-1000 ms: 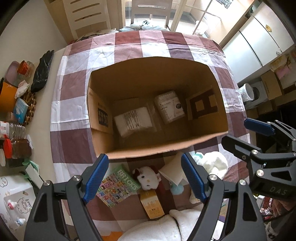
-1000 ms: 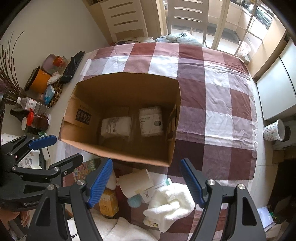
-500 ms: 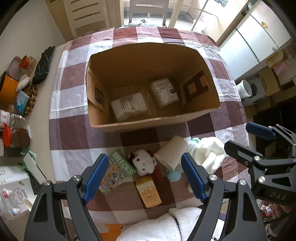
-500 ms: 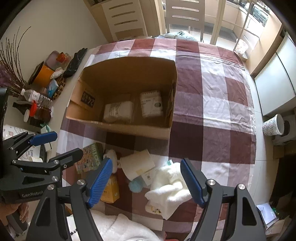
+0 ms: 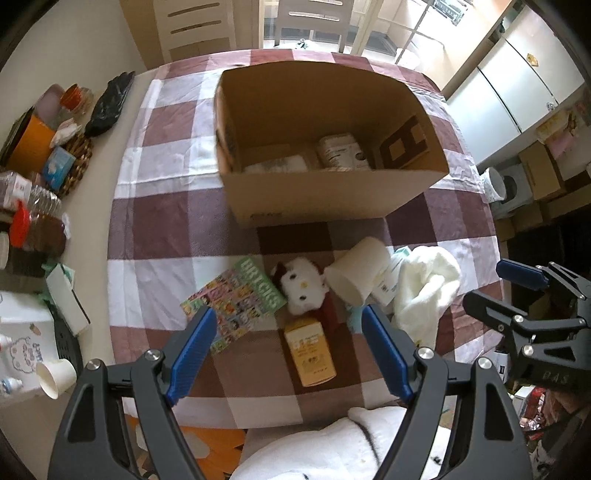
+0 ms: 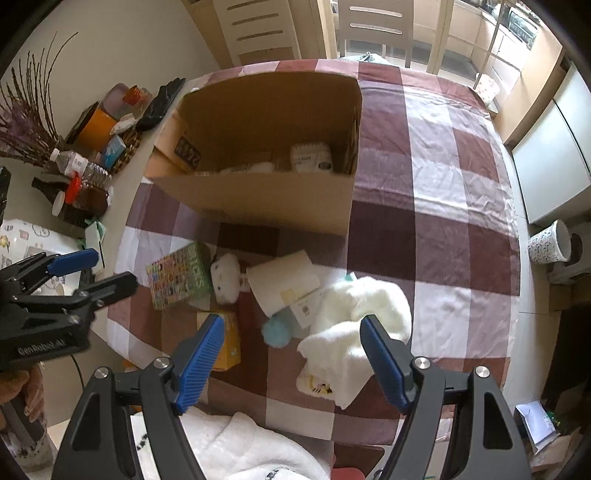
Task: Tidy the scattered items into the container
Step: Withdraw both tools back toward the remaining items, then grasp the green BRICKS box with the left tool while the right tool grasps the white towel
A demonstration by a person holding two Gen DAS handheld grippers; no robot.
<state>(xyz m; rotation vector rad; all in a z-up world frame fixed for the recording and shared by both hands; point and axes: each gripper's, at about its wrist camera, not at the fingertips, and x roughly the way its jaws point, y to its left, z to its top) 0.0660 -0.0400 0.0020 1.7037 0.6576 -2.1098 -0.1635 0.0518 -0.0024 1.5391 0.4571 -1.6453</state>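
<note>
An open cardboard box [image 5: 325, 195] [image 6: 266, 199] stands on the checked tablecloth and holds two white packs [image 5: 341, 151]. In front of it lie a green bricks book [image 5: 236, 304] [image 6: 177, 275], a white plush toy [image 5: 301, 288] [image 6: 225, 278], a white paper cup [image 5: 358, 273] [image 6: 282, 286], a yellow carton [image 5: 310, 350] [image 6: 231, 341], a teal pompom [image 6: 275, 330] and a white towel [image 5: 424, 291] [image 6: 354, 328]. My left gripper [image 5: 286, 354] is open and empty above the yellow carton. My right gripper [image 6: 290, 354] is open and empty above the towel and pompom.
Bottles, jars and a basket crowd the left side of the table [image 5: 33, 206] [image 6: 81, 173]. A small paper cup [image 5: 55, 376] lies at the near left. Chairs stand behind the table [image 6: 258, 29]. White cabinets and boxes are to the right [image 5: 517, 92].
Both grippers have drawn back from over the box toward the near table edge. The scattered items now lie fully in view between the fingers. Both stay open.
</note>
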